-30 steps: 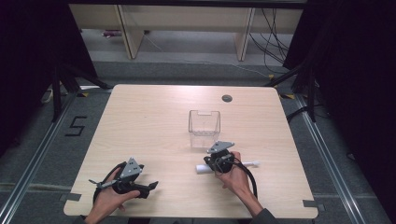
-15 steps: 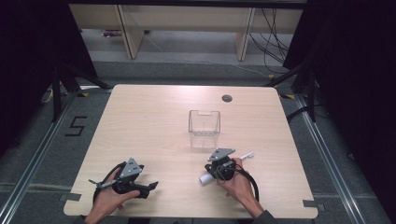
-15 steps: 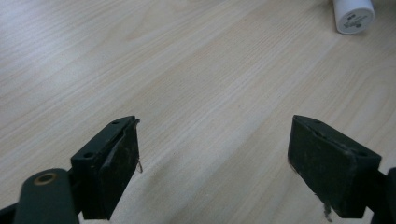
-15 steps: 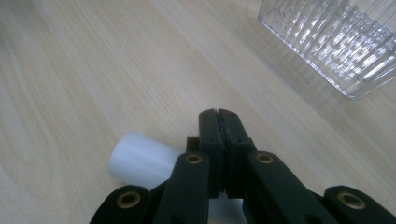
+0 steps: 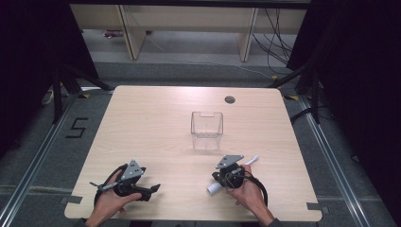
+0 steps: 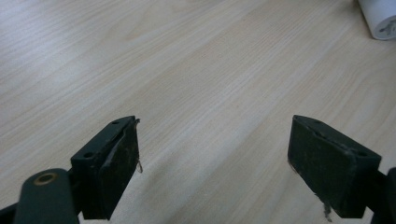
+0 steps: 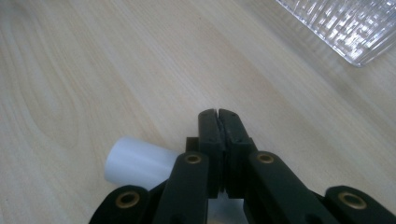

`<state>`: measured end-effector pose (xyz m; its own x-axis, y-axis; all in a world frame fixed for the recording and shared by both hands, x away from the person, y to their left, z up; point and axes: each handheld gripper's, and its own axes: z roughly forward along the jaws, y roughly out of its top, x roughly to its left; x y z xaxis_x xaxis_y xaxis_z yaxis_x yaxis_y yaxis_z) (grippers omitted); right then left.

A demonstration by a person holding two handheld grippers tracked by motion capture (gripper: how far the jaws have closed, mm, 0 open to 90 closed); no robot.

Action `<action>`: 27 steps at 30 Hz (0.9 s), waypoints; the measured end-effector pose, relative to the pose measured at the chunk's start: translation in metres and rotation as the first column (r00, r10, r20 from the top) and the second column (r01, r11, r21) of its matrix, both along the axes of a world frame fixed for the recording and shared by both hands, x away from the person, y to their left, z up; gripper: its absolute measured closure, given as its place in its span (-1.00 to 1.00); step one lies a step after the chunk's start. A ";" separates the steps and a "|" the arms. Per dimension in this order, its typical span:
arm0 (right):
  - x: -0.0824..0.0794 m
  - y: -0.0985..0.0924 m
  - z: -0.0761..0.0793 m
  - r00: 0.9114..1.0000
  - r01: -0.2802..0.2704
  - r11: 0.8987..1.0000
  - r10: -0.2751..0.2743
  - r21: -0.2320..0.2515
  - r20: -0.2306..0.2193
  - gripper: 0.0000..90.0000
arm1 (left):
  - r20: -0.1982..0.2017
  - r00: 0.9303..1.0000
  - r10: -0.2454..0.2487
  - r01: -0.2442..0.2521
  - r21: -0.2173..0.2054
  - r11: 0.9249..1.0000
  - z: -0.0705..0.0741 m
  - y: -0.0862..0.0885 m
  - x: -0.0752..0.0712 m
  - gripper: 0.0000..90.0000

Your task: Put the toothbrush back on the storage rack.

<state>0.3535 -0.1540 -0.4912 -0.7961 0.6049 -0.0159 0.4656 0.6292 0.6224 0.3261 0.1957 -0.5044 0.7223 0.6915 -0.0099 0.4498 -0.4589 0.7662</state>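
A white tube [image 5: 213, 188] lies on the counter [image 5: 156, 123] under the right tool [image 7: 218, 122], long axis running from the near-left cap end up toward the far right. That tool's jaws are pressed together above it. The left tool [image 6: 212, 158] rests low at the near-left, jaws spread wide, hand [image 5: 109, 204] gripping from behind. A clear bin [image 5: 206, 130] stands beyond.

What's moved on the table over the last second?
The right gripper, shut on the white plastic tube, has drawn back toward the person, away from the clear plastic bin. The tube has swung from lying sideways to slanting, capped end nearer the person. The left gripper stays open and in place; the bin has not moved.
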 end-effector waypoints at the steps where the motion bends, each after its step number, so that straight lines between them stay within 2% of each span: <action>1: -0.002 0.000 -0.002 1.000 -0.005 1.000 0.005 0.011 0.000 0.97 | -0.002 1.000 0.001 -0.001 -0.001 1.000 0.000 0.000 0.000 -0.64; 3: -0.002 -0.001 -0.002 1.000 -0.005 1.000 0.005 0.009 0.005 0.97 | -0.003 1.000 0.002 -0.002 -0.002 1.000 0.000 0.000 0.000 -0.64; 5: -0.006 -0.003 0.000 1.000 -0.021 1.000 0.021 0.004 -0.015 0.97 | -0.004 1.000 0.004 -0.004 -0.005 1.000 0.000 0.000 0.000 -0.64; 8: -0.010 -0.004 -0.001 1.000 -0.019 1.000 0.019 0.014 -0.005 0.97 | -0.006 1.000 0.006 -0.006 -0.007 1.000 0.000 0.000 0.000 -0.64; 9: -0.011 -0.005 0.001 0.999 -0.033 0.999 0.033 -0.003 -0.014 0.97 | -0.007 1.000 0.005 -0.005 -0.007 1.000 0.000 0.000 0.000 -0.64; 10: -0.014 -0.006 0.001 0.999 -0.034 0.999 0.034 0.008 -0.029 0.97 | -0.008 1.000 0.006 -0.006 -0.008 1.000 0.000 0.000 0.000 -0.64; 14: -0.025 -0.008 0.000 0.999 -0.022 1.000 0.023 0.008 -0.035 0.97 | -0.010 1.000 0.007 -0.007 -0.009 1.000 0.000 0.000 0.000 -0.64; 15: -0.027 -0.009 -0.001 0.999 -0.029 1.000 0.030 0.006 -0.030 0.97 | -0.011 1.000 0.007 -0.008 -0.010 1.000 0.000 0.000 0.000 -0.64; 18: -0.033 -0.011 -0.001 0.998 -0.048 0.999 0.048 -0.004 -0.052 0.96 | -0.011 1.000 0.008 -0.008 -0.010 1.000 0.000 0.000 0.000 -0.64; 20: -0.036 -0.012 -0.003 0.998 -0.037 0.999 0.037 0.000 -0.047 0.96 | -0.012 1.000 0.010 -0.010 -0.011 1.000 0.000 0.000 0.000 -0.64; 21: -0.041 -0.015 -0.002 0.998 -0.010 1.000 0.010 0.000 -0.061 0.96 | -0.012 1.000 0.010 -0.010 -0.010 1.000 0.000 0.000 0.000 -0.64; 24: -0.041 -0.020 -0.002 0.998 -0.034 0.999 0.034 0.000 -0.055 0.96 | -0.008 1.000 0.008 -0.008 -0.018 1.000 -0.001 0.000 0.000 -0.64; 26: -0.042 -0.024 -0.002 0.998 -0.036 0.999 0.036 0.007 -0.050 0.96 | -0.010 1.000 0.007 -0.008 -0.017 1.000 -0.001 0.000 0.000 -0.64; 27: -0.044 -0.027 -0.002 0.998 -0.028 1.000 0.028 0.012 -0.062 0.96 | -0.010 1.000 0.002 -0.002 -0.005 1.000 0.000 0.001 0.000 -0.64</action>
